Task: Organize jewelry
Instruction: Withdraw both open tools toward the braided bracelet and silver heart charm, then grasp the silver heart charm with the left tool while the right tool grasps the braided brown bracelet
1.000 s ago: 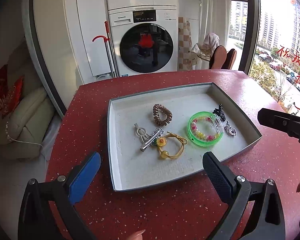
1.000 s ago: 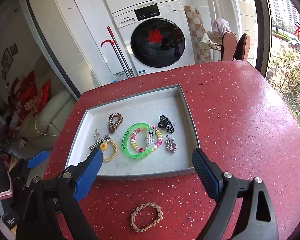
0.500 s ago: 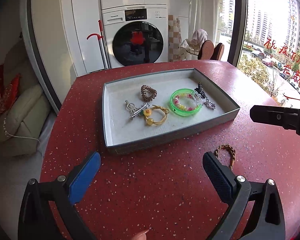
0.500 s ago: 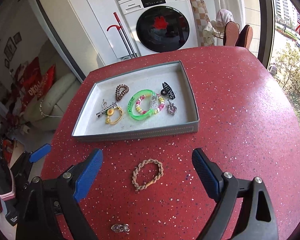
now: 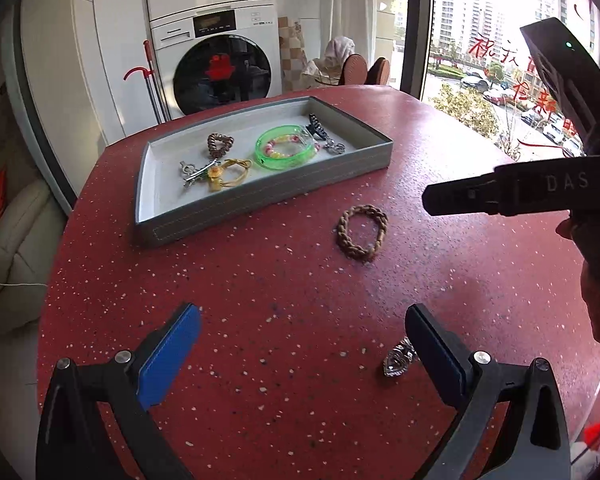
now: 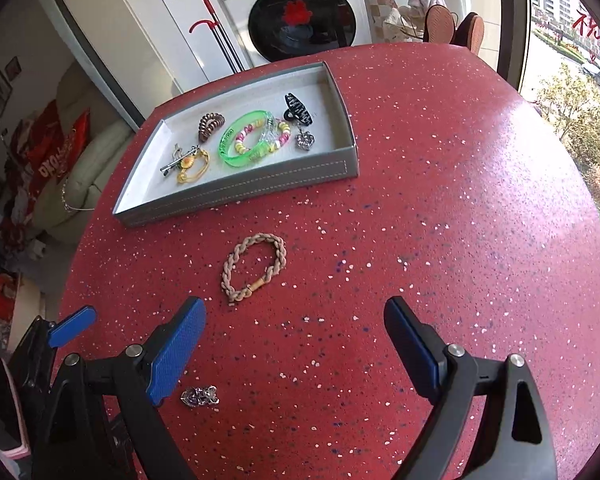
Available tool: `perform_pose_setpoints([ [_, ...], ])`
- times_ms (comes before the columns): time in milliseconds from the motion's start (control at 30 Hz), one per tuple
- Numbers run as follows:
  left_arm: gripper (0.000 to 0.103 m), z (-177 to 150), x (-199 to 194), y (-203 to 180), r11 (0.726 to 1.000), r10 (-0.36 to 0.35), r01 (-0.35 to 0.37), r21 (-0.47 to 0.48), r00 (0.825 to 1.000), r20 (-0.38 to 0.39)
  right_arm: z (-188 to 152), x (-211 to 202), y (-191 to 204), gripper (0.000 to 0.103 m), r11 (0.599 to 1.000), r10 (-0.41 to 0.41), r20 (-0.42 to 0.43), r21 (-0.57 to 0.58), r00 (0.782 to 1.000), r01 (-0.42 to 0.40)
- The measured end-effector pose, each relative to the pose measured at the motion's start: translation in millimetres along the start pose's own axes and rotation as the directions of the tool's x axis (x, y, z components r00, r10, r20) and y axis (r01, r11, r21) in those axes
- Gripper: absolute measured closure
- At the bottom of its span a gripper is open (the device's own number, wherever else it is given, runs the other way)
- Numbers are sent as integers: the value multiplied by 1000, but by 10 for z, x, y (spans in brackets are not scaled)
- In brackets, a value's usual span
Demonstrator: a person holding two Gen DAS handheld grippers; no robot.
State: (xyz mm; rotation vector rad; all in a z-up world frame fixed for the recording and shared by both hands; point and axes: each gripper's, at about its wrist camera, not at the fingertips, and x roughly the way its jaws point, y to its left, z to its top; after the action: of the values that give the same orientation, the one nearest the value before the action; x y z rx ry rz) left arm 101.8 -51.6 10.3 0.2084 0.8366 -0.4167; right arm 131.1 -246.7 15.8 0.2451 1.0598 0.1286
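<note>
A grey tray (image 5: 268, 200) (image 6: 236, 196) on the red table holds a green bangle (image 5: 286, 154) (image 6: 246, 138), a brown coil tie (image 6: 211, 124), a black claw clip (image 6: 298, 110), a silver charm (image 6: 305, 141), and a yellow tie with a silver clip (image 5: 216, 172). A braided tan bracelet (image 5: 362, 232) (image 6: 254, 266) lies on the table in front of the tray. A small silver piece (image 5: 398, 358) (image 6: 200, 396) lies nearer me. My left gripper (image 5: 304, 348) is open and empty. My right gripper (image 6: 296, 344) is open and empty, just short of the bracelet.
The red speckled table (image 6: 440, 200) is round, its edge curving at left and right. A washing machine (image 5: 220, 60) and white cabinets stand behind it. A sofa (image 6: 80, 168) is at the left, a window (image 5: 480, 40) at the right.
Both grippers have pulled back from the tray toward the table's near side. The braided bracelet and the small silver piece have come into view. Both stay open.
</note>
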Motion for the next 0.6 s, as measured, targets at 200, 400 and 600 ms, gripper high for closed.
perform_pose_setpoints([
  [200,0,-106,48,-226,999,-25,26,43,999,-24,-13,106,2,11,999,-34,-16,-13,999,34],
  [400,0,-159,89,-341,998,-15,17,53,999,-30,51,246,102,11,997,-57,-28,-60,998,55],
  [600,5,-188,155,-410,998,-4,7,64,999,-52,120,378,199,16,990,-83,-29,-112,996,80],
])
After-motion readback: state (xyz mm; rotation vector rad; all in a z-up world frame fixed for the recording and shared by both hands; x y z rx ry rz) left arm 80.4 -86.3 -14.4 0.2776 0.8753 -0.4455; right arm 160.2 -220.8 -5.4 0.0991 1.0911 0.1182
